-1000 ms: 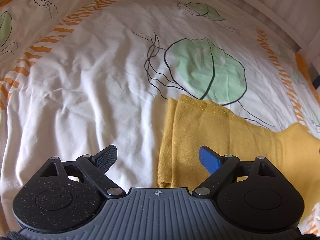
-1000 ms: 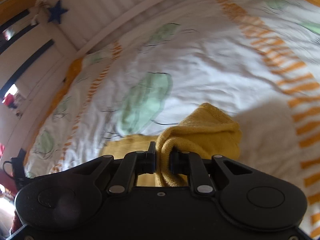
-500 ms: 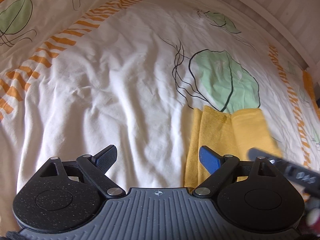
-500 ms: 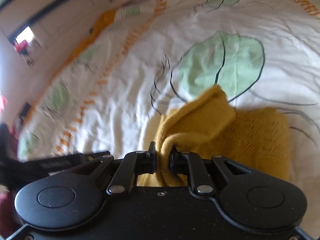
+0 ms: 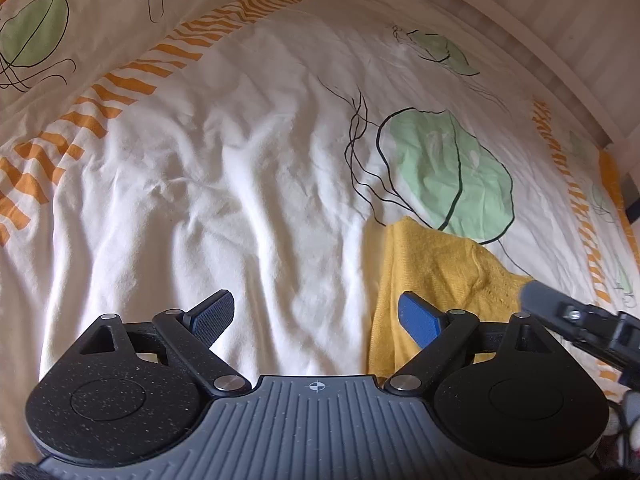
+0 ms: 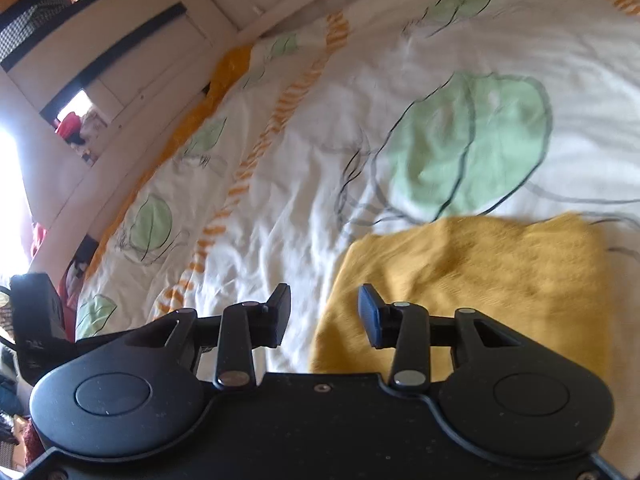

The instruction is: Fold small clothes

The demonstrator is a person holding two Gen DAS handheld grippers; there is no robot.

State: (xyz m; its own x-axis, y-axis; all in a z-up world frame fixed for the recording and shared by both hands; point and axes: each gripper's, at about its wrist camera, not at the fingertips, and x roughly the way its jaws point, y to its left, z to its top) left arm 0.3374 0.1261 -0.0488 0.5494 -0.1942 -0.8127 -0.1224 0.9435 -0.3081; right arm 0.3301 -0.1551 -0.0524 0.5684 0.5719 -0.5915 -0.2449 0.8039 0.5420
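The mustard-yellow knitted garment (image 6: 472, 292) lies folded on the leaf-printed white bedcover (image 5: 240, 184), lower right in both views. The right tongs (image 6: 324, 316) have just been opening, with nothing between their jaws; the left tongs (image 5: 316, 316) gape wide and empty. Soft, light and floppy, it is best pinched at a doubled edge or corner.
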